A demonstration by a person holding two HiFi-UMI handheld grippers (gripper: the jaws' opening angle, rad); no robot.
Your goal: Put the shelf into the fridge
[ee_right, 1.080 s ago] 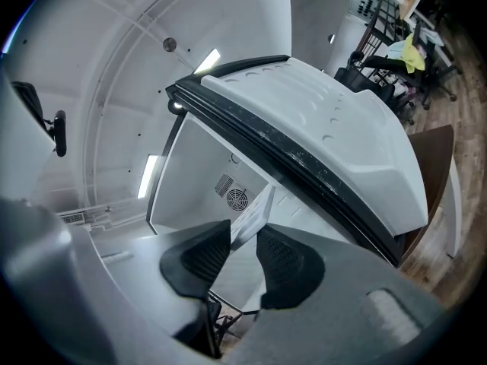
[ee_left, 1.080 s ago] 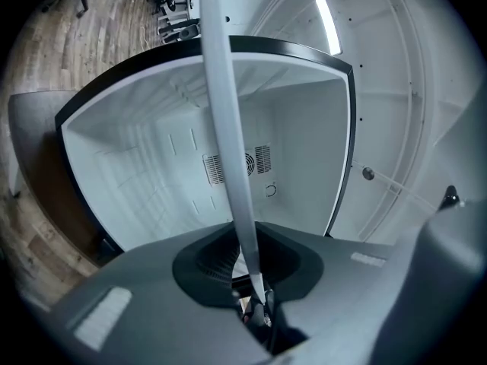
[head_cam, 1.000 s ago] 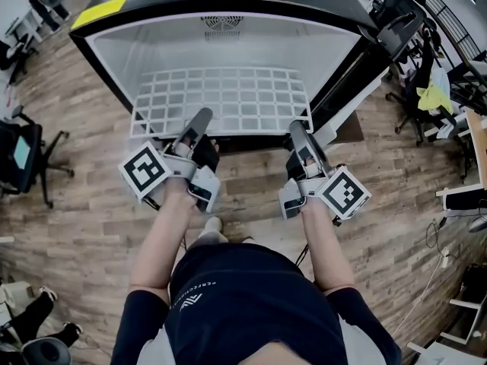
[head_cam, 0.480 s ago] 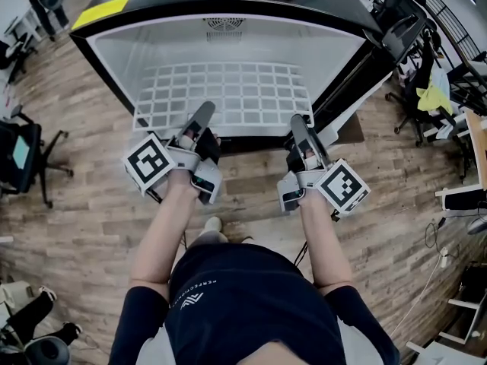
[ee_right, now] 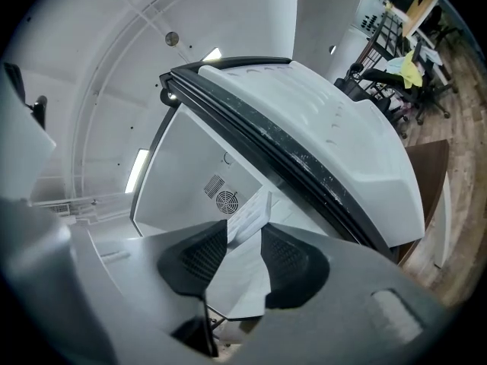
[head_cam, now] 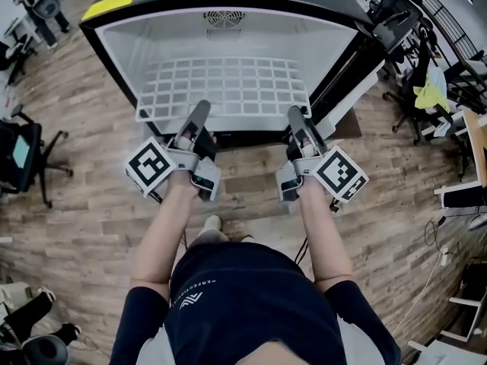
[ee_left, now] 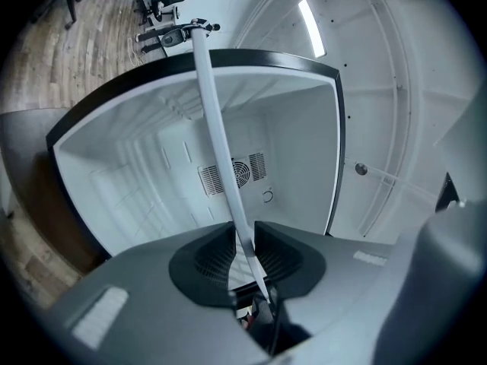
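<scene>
The white wire shelf (head_cam: 224, 86) lies nearly all the way inside the open fridge (head_cam: 114, 59), with only its front edge at the opening. My left gripper (head_cam: 202, 109) is at the left part of that front edge, and its jaws are opening. In the left gripper view the shelf's edge (ee_left: 217, 128) runs as a thin white bar between the pads of the left gripper (ee_left: 242, 238), with small gaps beside it. My right gripper (head_cam: 295, 114) is at the right part of the edge and is also opening. The shelf (ee_right: 255, 211) sits loosely between the jaws of the right gripper (ee_right: 243, 238).
The fridge door (head_cam: 358, 90) swings out to the right, and its dark seal (ee_right: 304, 166) passes close above my right gripper. A fan grille (ee_left: 240, 173) sits on the fridge's back wall. Office chairs stand at the left (head_cam: 23, 154) and right (head_cam: 415, 105) on the wooden floor.
The shelf has slid deeper into the fridge, and both grippers have followed it forward to the opening.
</scene>
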